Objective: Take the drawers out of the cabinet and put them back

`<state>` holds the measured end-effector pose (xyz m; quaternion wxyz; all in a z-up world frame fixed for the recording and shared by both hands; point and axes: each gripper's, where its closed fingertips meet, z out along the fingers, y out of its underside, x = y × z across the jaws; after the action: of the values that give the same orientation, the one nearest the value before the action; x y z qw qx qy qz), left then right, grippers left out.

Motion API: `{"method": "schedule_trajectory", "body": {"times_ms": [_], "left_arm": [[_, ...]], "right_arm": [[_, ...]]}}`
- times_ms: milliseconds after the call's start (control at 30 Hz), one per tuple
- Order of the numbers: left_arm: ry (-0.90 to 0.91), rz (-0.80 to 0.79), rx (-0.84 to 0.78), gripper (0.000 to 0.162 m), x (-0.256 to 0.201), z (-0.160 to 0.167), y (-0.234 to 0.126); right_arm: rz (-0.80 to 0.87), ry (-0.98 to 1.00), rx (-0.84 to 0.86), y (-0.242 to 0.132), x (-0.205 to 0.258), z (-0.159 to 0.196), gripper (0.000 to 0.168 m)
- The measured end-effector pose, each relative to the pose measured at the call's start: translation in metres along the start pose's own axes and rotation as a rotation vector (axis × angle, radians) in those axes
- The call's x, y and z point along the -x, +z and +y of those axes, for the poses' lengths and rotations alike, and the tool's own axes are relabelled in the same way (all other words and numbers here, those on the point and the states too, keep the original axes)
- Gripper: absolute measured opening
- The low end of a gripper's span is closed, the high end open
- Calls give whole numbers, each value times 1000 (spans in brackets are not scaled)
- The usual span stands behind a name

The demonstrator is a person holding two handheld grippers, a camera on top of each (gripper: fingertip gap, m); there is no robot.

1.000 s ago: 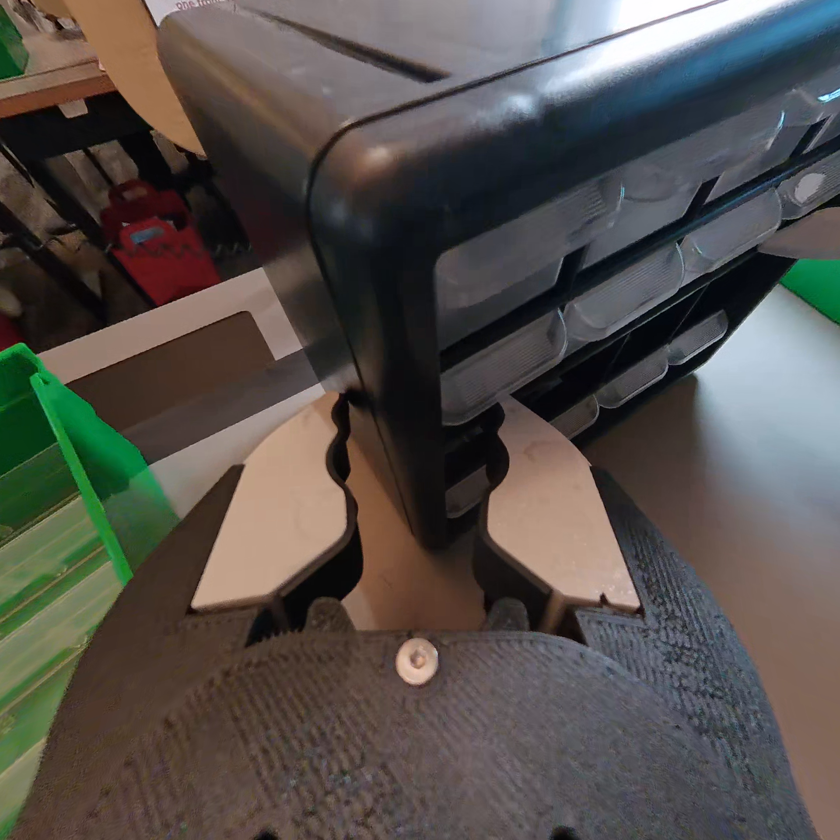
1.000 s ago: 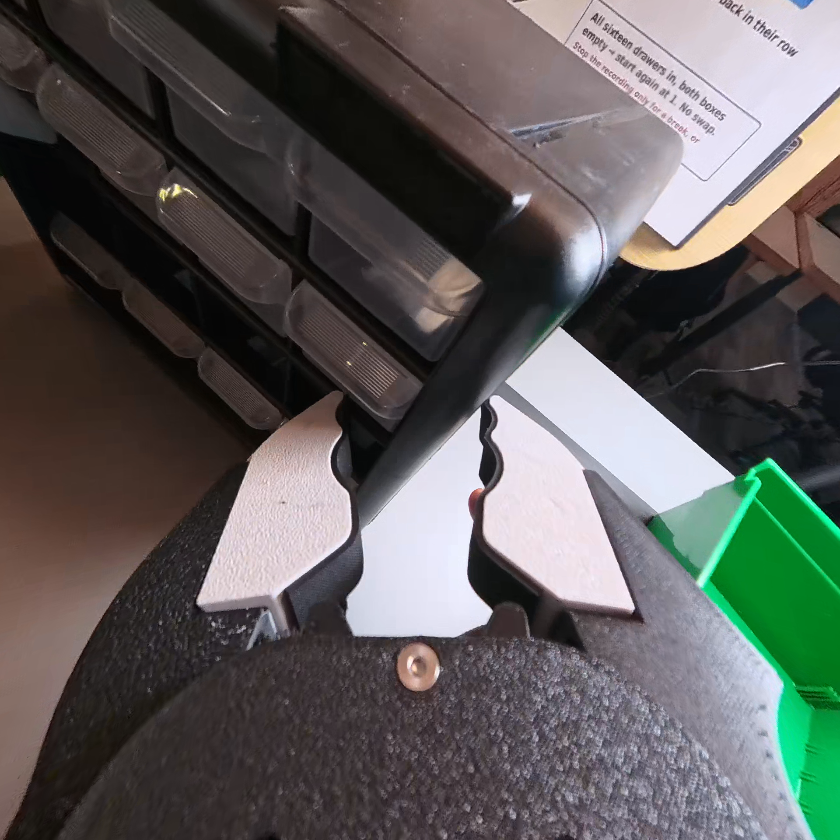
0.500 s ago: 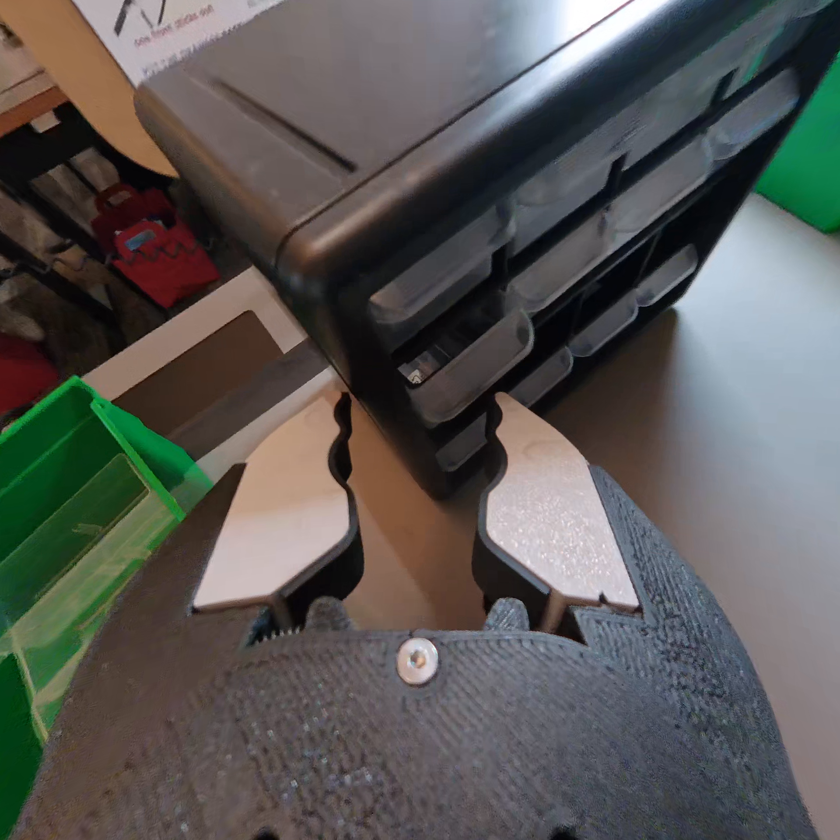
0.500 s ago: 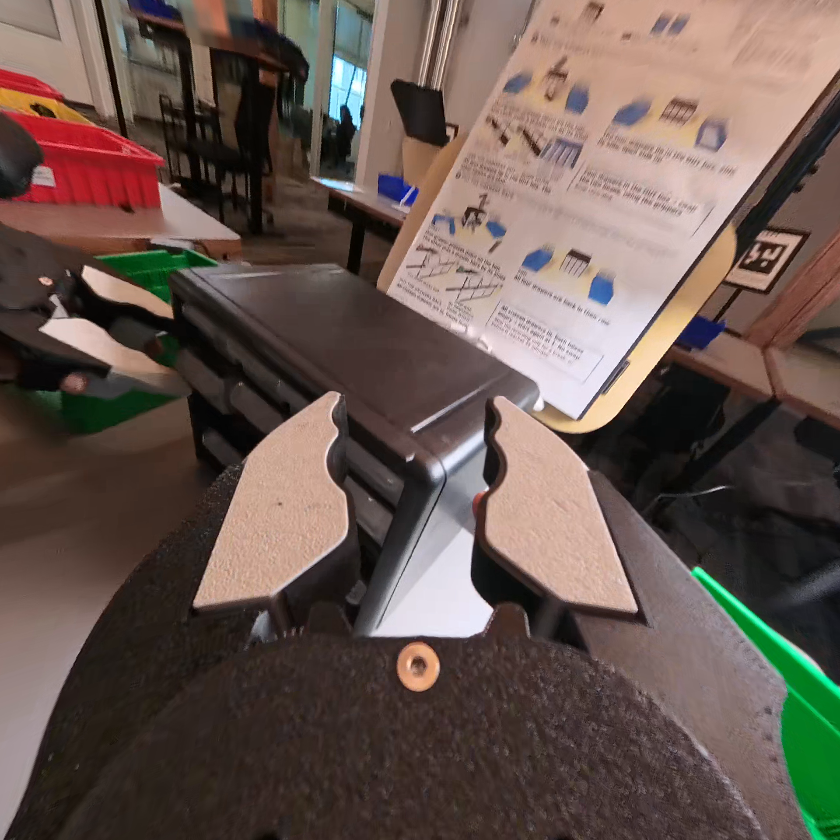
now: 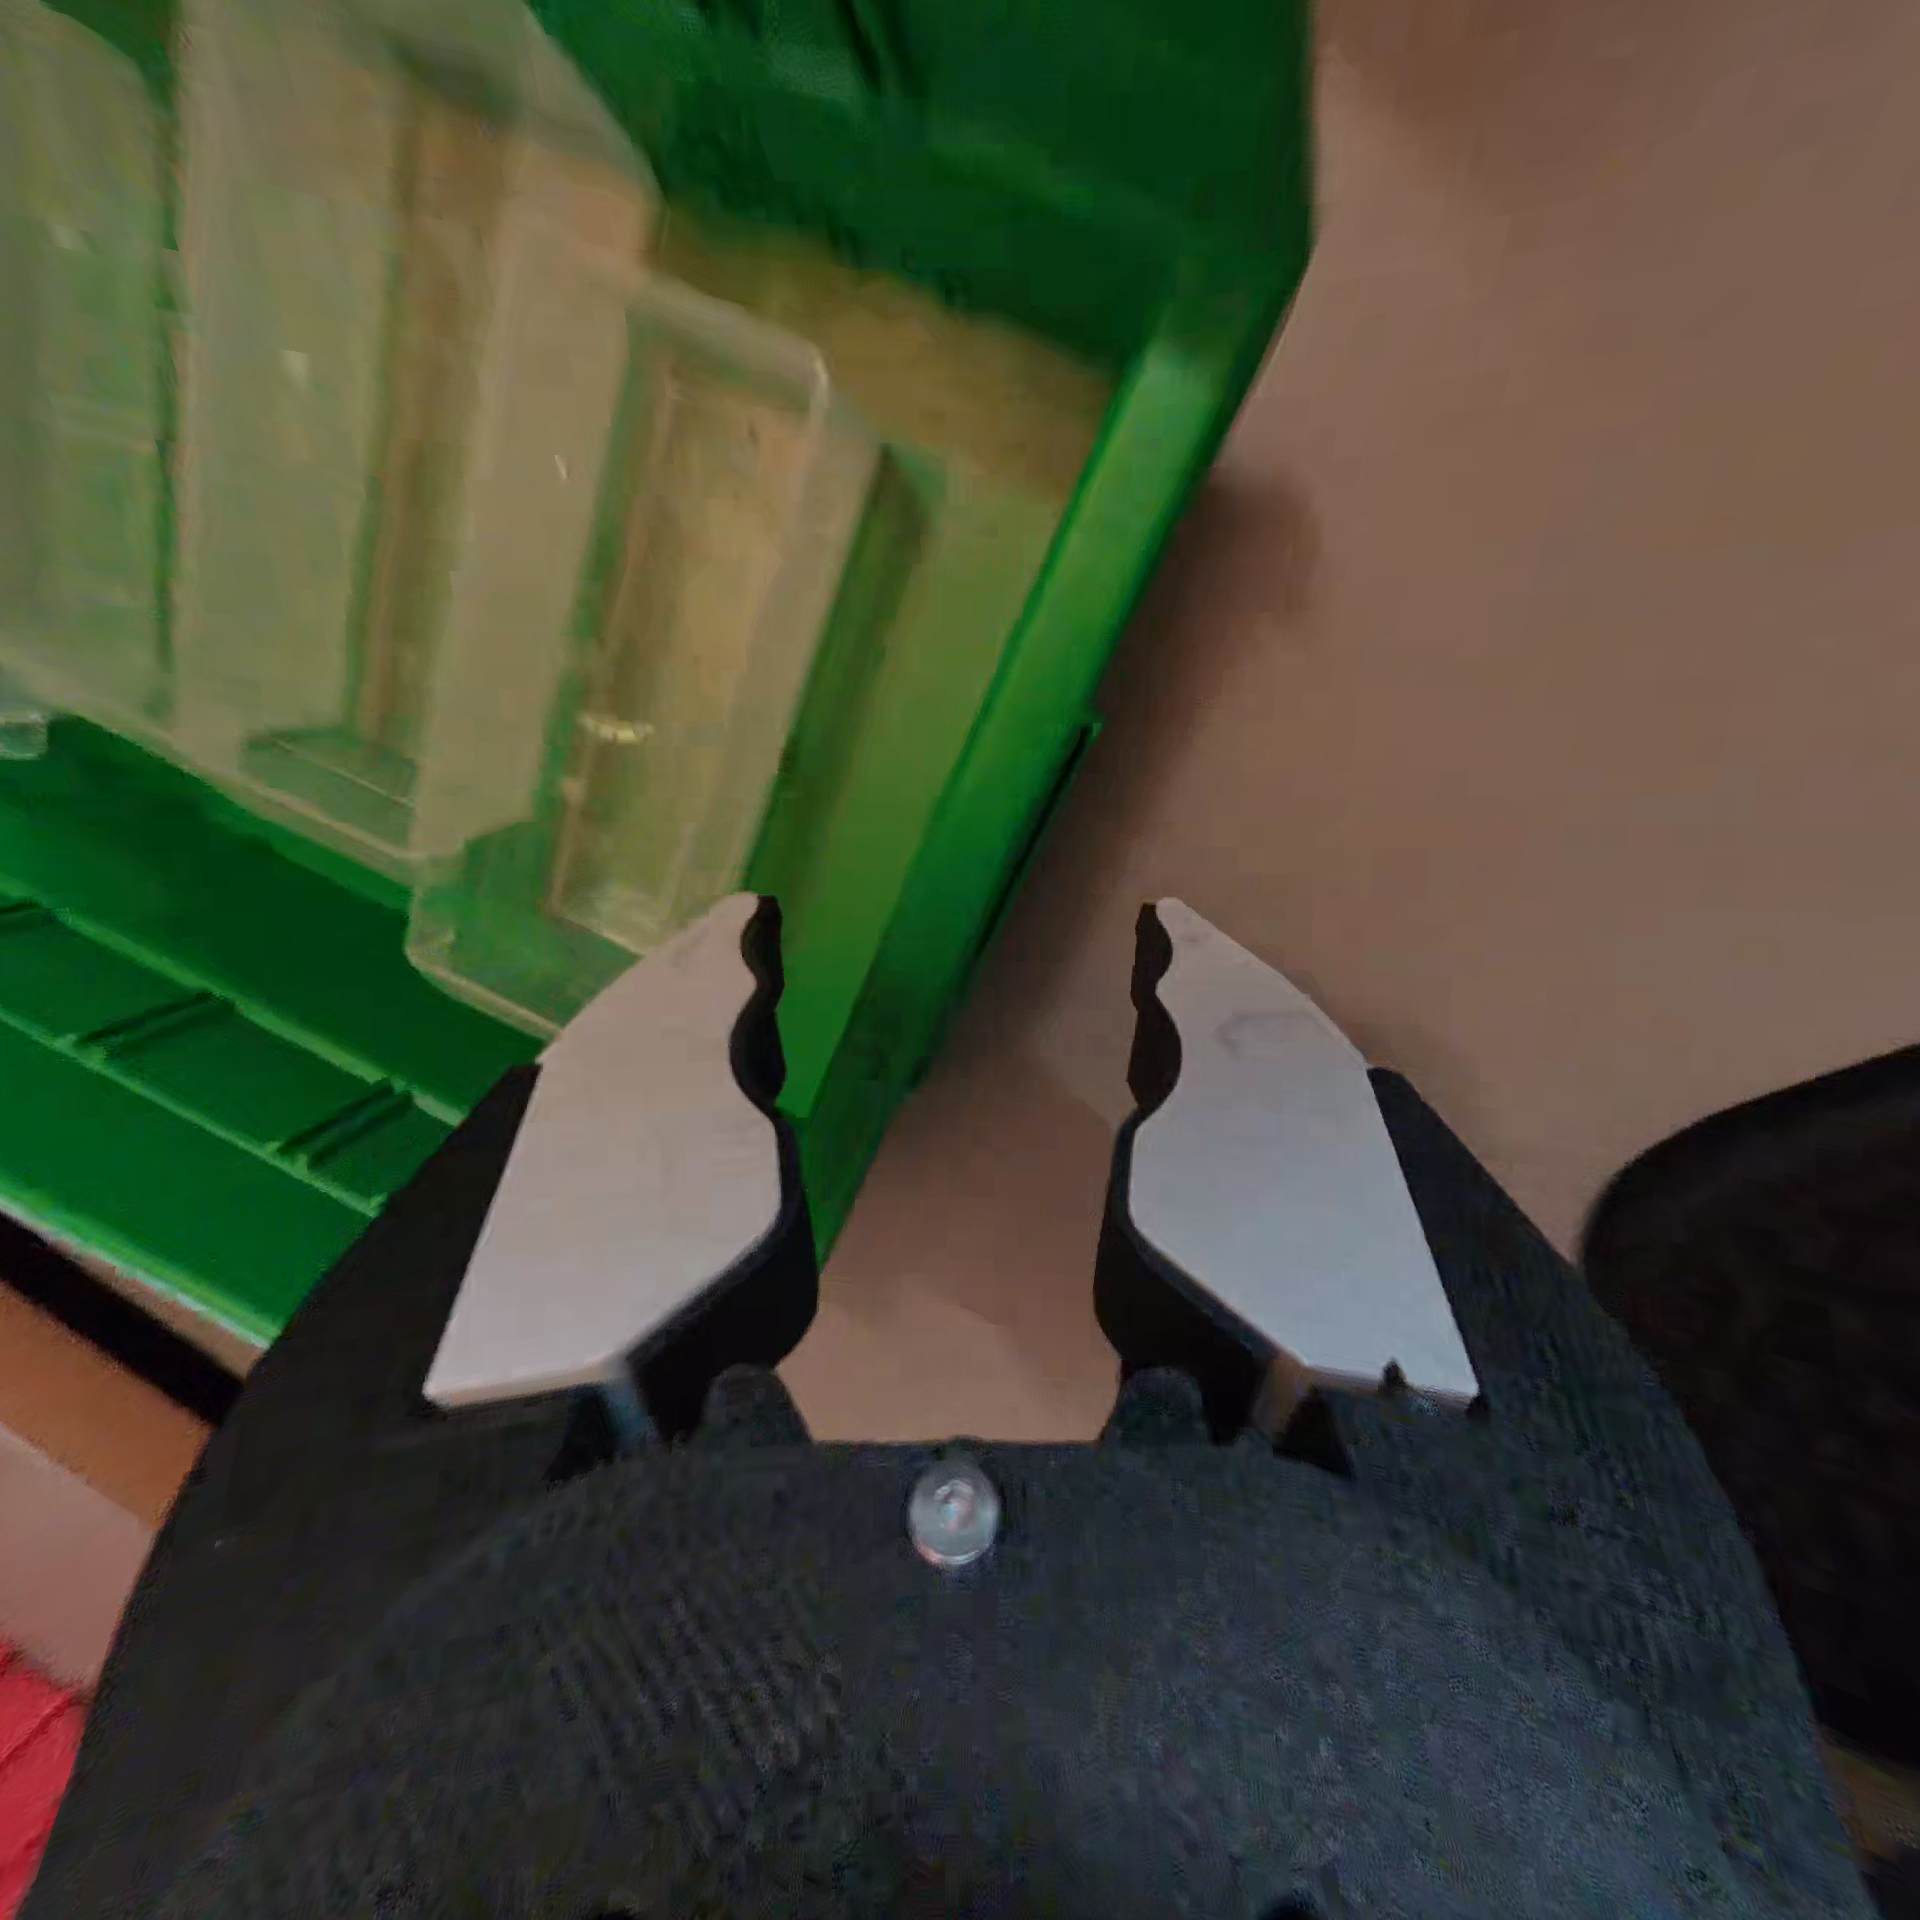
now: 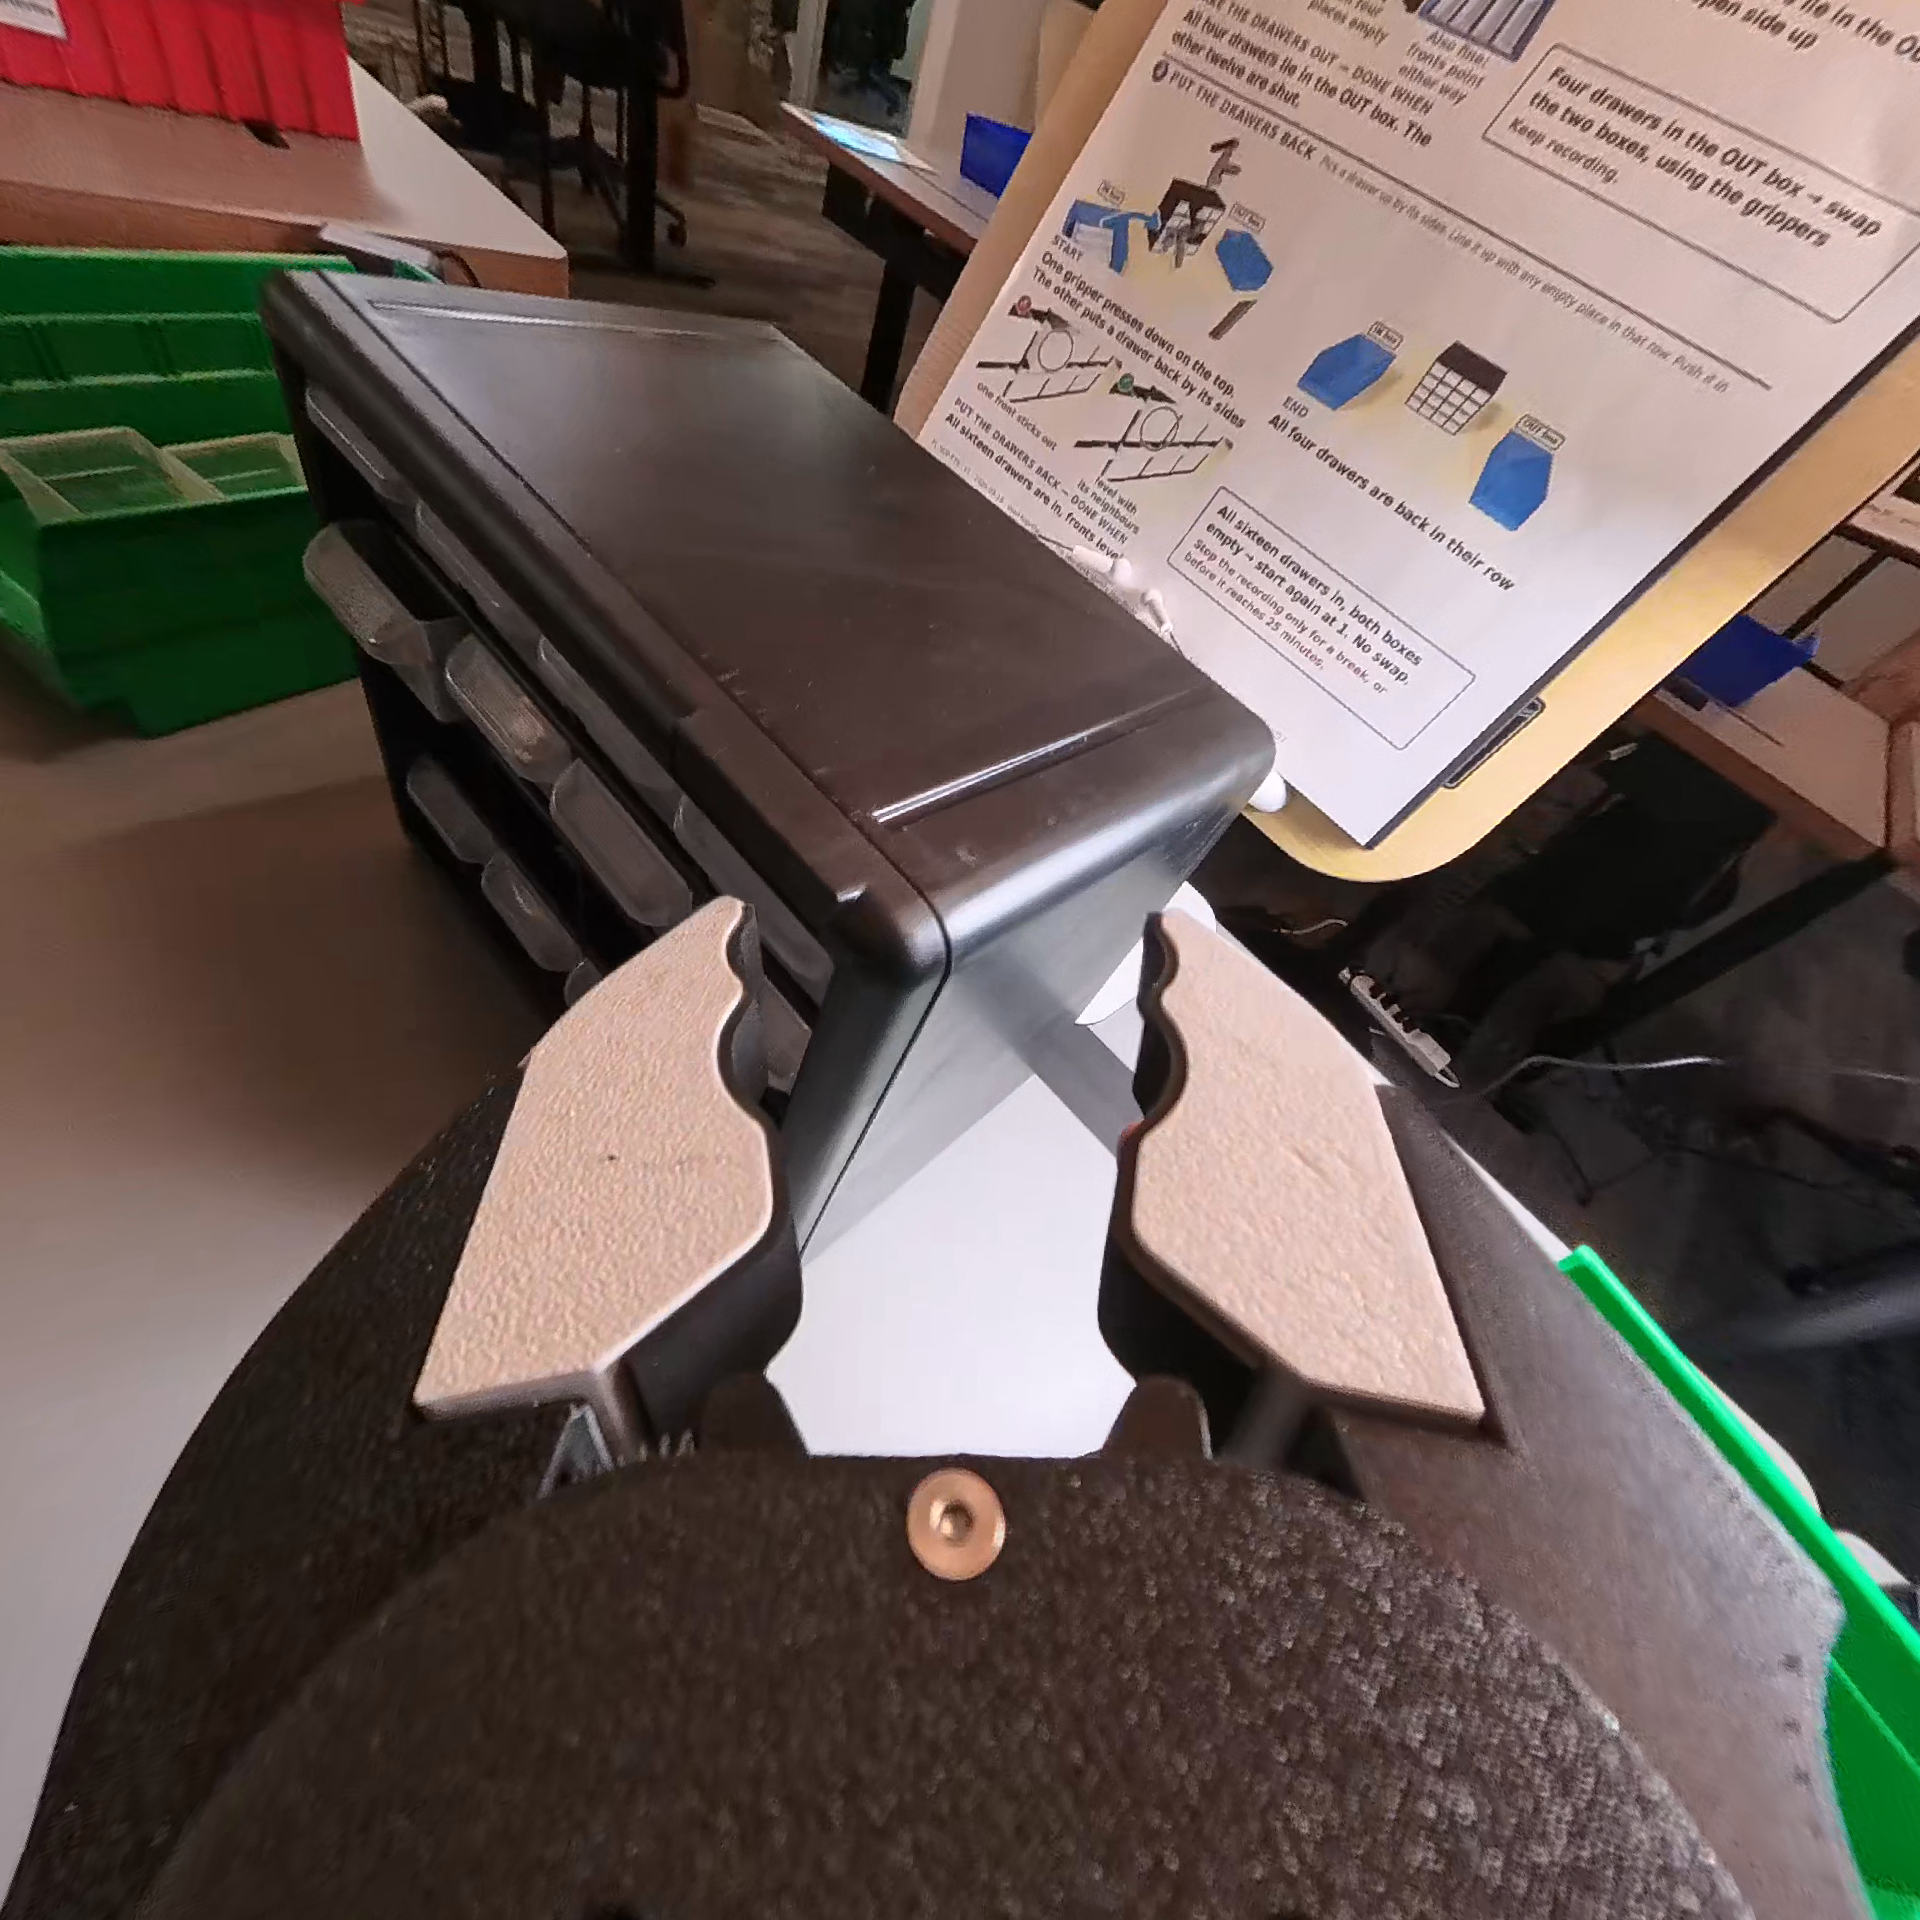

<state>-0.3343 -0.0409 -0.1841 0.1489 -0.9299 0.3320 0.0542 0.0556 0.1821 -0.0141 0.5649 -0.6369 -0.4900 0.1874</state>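
While the left gripper hangs spread and empty over the green bin | clear drawers lie inside that bin, still to go back | right gripper spread, empty, straddling the cabinet corner, well right of the bin | judged partway.

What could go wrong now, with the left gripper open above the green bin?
1. The open left gripper straddles the green plastic bin's wall; descending, it may strike it, missing the clear plastic drawers.
2. The black plastic cabinet is unheld by the open right gripper; pushing drawers in might shift it.
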Motion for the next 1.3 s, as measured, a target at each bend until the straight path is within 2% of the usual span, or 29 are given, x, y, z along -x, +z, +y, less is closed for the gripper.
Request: {"method": "schedule_trajectory", "body": {"times_ms": [33, 133, 233, 333, 500, 600, 700, 800, 933, 1200, 1300], "left_arm": [[30, -15, 56, 61, 1, 12, 12], [132, -129, 184, 44, 8, 25, 29], [168, -133, 129, 27, -10, -6, 32], [162, -104, 40, 26, -23, -39, 38], [153, -118, 18, 30, -18, -48, 40], [217, -124, -44, 37, -18, -57, 19], [289, -176, -74, 42, 5, -63, -17], [381, -246, 46, 35, 46, -52, -37], [562, -253, 343, 35, 91, -23, -28], [1028, -139, 637, 35, 80, -10, 3], [1136, -104, 701, 34, 77, -6, 17]], "right_arm": [[-1, 0, -1, 1, 0, -1, 69], [-21, 18, 13, 9, 2, 0, 71], [-45, 37, 57, 18, 5, 5, 74], [-62, 56, 87, 26, 6, 10, 75], [-101, 71, 74, 27, 5, 10, 75], [-120, 56, 71, 26, 5, 10, 73], [-135, 56, 65, 28, 7, 10, 71], [-134, 58, 58, 28, 8, 9, 71], [-129, 61, 53, 28, 8, 9, 71], [-123, 80, 38, 28, 8, 10, 71], [-122, 78, 38, 28, 8, 10, 71]]}}
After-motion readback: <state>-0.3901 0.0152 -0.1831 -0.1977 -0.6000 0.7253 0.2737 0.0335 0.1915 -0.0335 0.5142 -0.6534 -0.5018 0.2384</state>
